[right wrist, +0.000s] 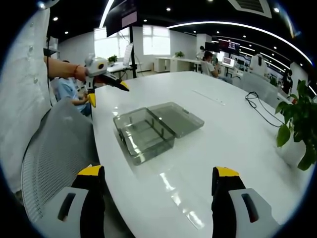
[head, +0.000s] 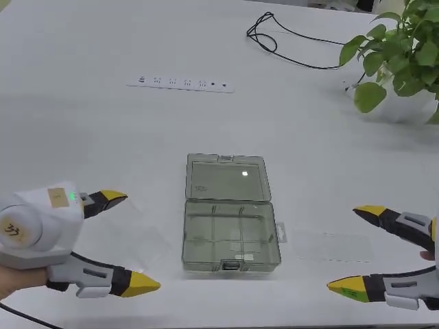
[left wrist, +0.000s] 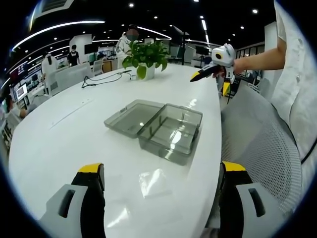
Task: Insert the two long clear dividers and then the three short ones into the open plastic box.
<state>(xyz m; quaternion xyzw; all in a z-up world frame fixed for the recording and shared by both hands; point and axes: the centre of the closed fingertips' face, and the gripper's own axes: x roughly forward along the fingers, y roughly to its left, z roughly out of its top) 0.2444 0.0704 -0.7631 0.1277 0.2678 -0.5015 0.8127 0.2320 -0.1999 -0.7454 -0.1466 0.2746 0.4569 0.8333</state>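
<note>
Nearest in the head view is the left gripper [head: 143, 241], at 8 o'clock. Its two yellow-tipped jaws stand wide apart and grasp nothing. At 4 o'clock the right gripper [head: 341, 248] is released too, with nothing held between its jaws. Between both, a little under the centre, the plastic box [head: 232, 236] lies open on the white table [head: 82, 137], and its lid [head: 226, 177] lies flat toward 12 o'clock. Thin lines show inside the box; I cannot tell if they are dividers. One clear piece [head: 333, 245] lies flat near the box at its 3 o'clock. A fainter second clear piece [head: 147, 234] lies at its 9 o'clock, near the left jaws. A power strip [head: 182, 83] is at 11 o'clock, a black cable [head: 288, 44] at 1 o'clock and a green plant [head: 401, 55] at 2 o'clock.

In the left gripper view, its own jaws rise at 7 and 5 o'clock, spread, and the second clear piece [left wrist: 153, 181] lies on the table between them. The plastic box [left wrist: 173, 131] is at the centre, lid toward 10 o'clock. The right gripper [left wrist: 209, 84] hangs at 1 o'clock, jaws apart.

In the right gripper view, its own jaws rise at 7 and 5 o'clock, apart, with shiny table between. The plastic box [right wrist: 148, 134] is at the centre. The left gripper [right wrist: 108, 94] is at 10 o'clock, jaws apart. A mesh chair [right wrist: 54, 148] is at 8 o'clock.
</note>
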